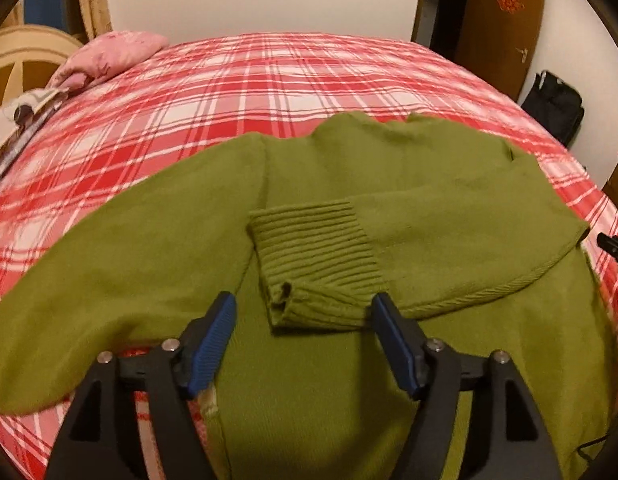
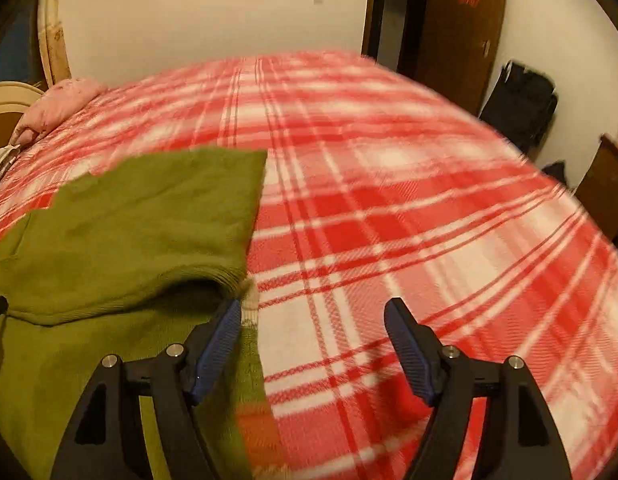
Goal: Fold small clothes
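On the red-and-white plaid blanket lies the green sweater, spread flat across the near half of the bed. One sleeve is folded in across the body, and its ribbed cuff sits right in the middle of the left wrist view. The other sleeve stretches out wide to the left, flat on the blanket.

The left gripper hangs just above the garment, jaws spread wide, the cuff lying between the blue pads with nothing clamped. At the far right edge of that view, a dark tip of the other tool pokes in beside the folded sleeve.

Over to the right wrist view: the right gripper is wide open too, holding nothing, over the sweater's right edge. Its left pad sits over the green knit, its right one over bare plaid. This view is blurred.

Background: a pink pillow at the far left corner, a brown door and a black bag by the wall.
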Available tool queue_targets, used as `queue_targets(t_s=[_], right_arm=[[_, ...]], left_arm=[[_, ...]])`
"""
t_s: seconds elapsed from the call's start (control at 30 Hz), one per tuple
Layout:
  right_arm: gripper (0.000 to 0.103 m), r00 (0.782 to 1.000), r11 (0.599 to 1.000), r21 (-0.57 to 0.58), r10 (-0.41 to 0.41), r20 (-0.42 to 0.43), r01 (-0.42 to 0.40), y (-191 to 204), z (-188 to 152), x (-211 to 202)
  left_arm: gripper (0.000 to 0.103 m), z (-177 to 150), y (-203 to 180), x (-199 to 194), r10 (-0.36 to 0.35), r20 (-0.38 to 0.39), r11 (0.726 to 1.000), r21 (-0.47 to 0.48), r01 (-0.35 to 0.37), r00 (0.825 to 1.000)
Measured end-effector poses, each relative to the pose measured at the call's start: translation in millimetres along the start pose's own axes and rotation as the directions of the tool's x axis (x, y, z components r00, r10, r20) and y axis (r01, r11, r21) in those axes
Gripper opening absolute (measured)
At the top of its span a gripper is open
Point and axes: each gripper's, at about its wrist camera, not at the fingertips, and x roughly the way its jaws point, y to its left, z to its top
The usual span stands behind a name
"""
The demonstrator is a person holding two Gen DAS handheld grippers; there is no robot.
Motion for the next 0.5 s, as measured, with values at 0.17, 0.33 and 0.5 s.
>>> queue_targets(t_s=[0.17,0.33,0.5], right_arm=[[0.075,0.973,0.976,-0.064,0.215,0.080,-0.211,42,26,-19],[0.075,0.962,0.960,-0.077,0.265,-0.066,-0.270,78,26,29],[0.075,0.970,0.965,-0.126,0.217,-0.114,-0.231,86,7,53]], left_arm=[[0.076,-2,-3,3,0.007,0.006,1.000,0.003,-0.007,1.000],[0.082,-5,-5,5,0.008,0.006,1.000,0.022,-0.008,1.000],[0.088,-6,-8,7,-0.001,0.000,0.999,0.043,0.001,1.000]])
